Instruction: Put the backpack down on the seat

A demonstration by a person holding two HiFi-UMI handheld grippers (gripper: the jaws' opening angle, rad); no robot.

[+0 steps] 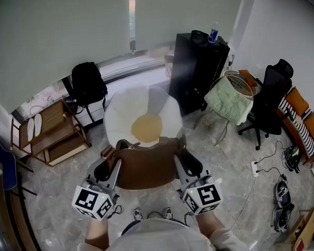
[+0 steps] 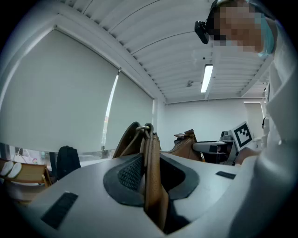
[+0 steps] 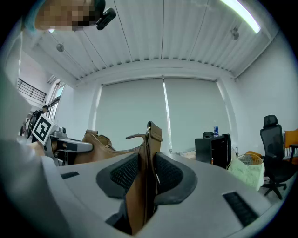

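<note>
The head view shows the whole brown backpack (image 1: 148,166) hanging between the left gripper (image 1: 108,159) and the right gripper (image 1: 182,153), just in front of the white chair (image 1: 120,111) with its yellow cushion (image 1: 147,128). It does not show the jaws well. The gripper views do. The left gripper's jaws are clenched on the left strap (image 2: 151,186), which has a metal ring (image 2: 146,128) on top. The right gripper's jaws pinch the right strap (image 3: 139,195). The backpack's long side runs left to right, from gripper to gripper. Its top seems to face up.
</note>
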